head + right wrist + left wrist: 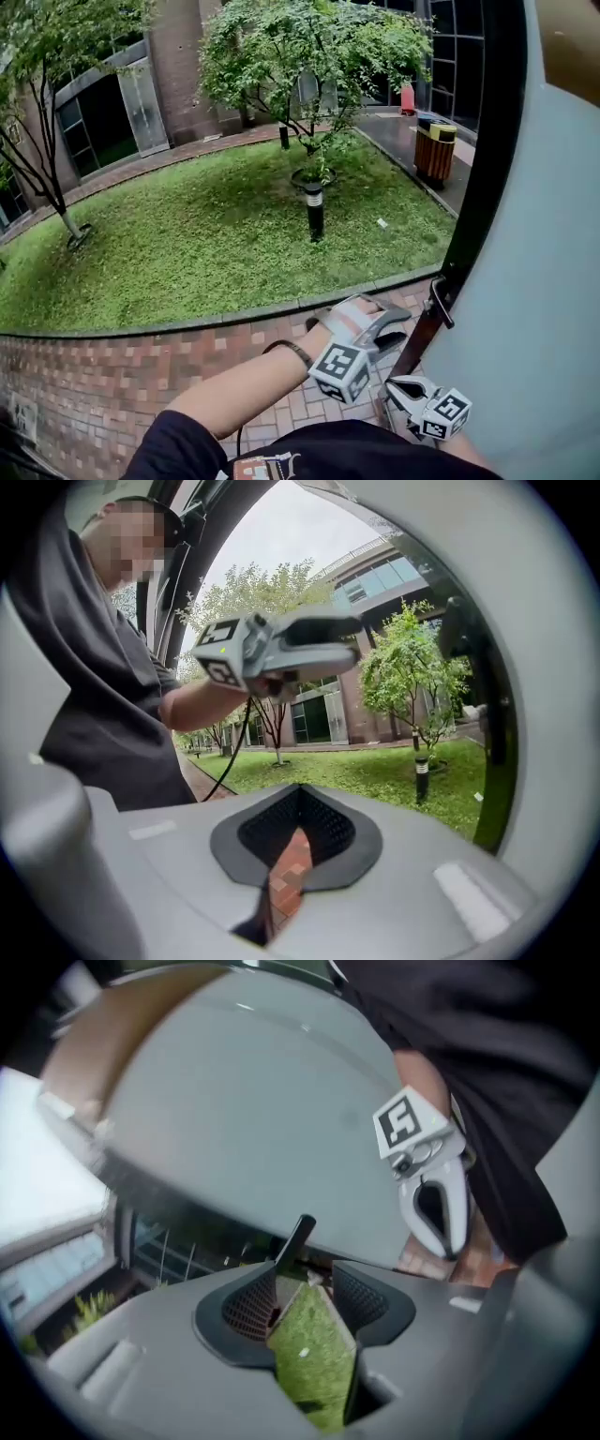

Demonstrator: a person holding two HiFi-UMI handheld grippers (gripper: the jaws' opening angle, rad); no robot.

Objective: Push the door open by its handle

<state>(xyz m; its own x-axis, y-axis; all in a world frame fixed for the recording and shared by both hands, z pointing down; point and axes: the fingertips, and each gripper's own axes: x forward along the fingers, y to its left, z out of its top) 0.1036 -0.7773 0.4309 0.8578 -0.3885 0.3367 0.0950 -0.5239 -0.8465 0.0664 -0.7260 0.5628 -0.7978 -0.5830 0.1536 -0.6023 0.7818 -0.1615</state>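
I am holding my left gripper [387, 326], jaws apart and empty, just beside the handle [440, 301] of the open door [534, 281], while my right gripper [401, 389] is hanging closed below.

A dark short sleeve [178, 445] is worn, and a dark band [295, 352] is seen on the left wrist. The left gripper [394, 326] and the right gripper [295, 832] are made of pale grey plastic. A white cube [339, 372] with black square marks is fixed on each. Black pads [251, 1305] with tiny bumps are set inside the jaws. A thin black cable [234, 747] is joined to the left gripper.
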